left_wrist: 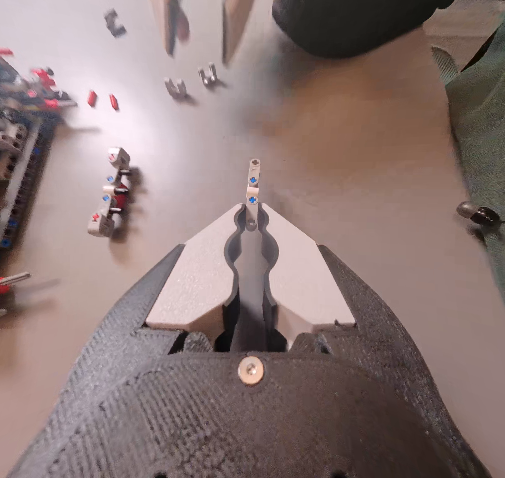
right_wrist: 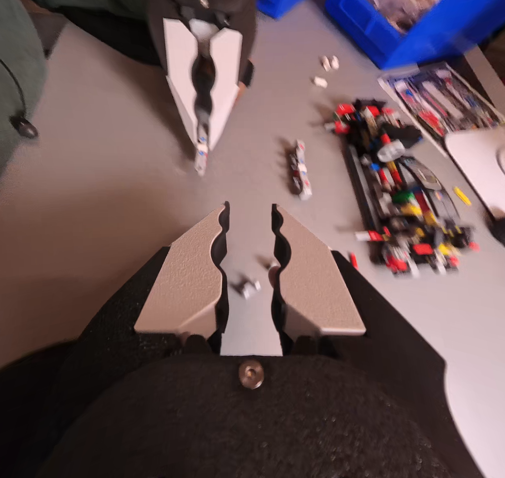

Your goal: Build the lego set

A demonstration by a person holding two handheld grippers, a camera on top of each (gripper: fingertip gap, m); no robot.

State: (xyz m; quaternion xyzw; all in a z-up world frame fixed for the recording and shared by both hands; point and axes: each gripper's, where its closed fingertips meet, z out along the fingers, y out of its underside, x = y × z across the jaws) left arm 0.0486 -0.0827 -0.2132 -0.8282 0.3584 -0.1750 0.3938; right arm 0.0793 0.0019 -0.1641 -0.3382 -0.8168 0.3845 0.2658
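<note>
My left gripper [left_wrist: 252, 205] is shut on a thin grey lego beam [left_wrist: 253, 188] with blue pins, held above the grey table; the beam sticks forward past the fingertips. In the right wrist view the left gripper [right_wrist: 202, 147] shows at the top with the beam [right_wrist: 201, 158]. My right gripper [right_wrist: 249, 205] is open and empty above the table. A small grey sub-assembly [left_wrist: 110, 194] with black pins lies left of my left gripper; it also shows in the right wrist view [right_wrist: 300, 173]. The large partly built lego car [right_wrist: 401, 191] lies at the right.
Two grey U-shaped pieces [left_wrist: 191, 82] and two red pieces [left_wrist: 102, 100] lie far on the table. Small loose pieces [right_wrist: 246, 287] lie between my right fingers. Blue bins [right_wrist: 410, 19] and an instruction booklet [right_wrist: 442, 101] stand at the far right. Green cloth [left_wrist: 481, 137] lies at the right. Across from one pair of fingers to the other is roughly 11 cm. My right tips are roughly 15 cm from the large partly built lego car [right_wrist: 401, 191].
</note>
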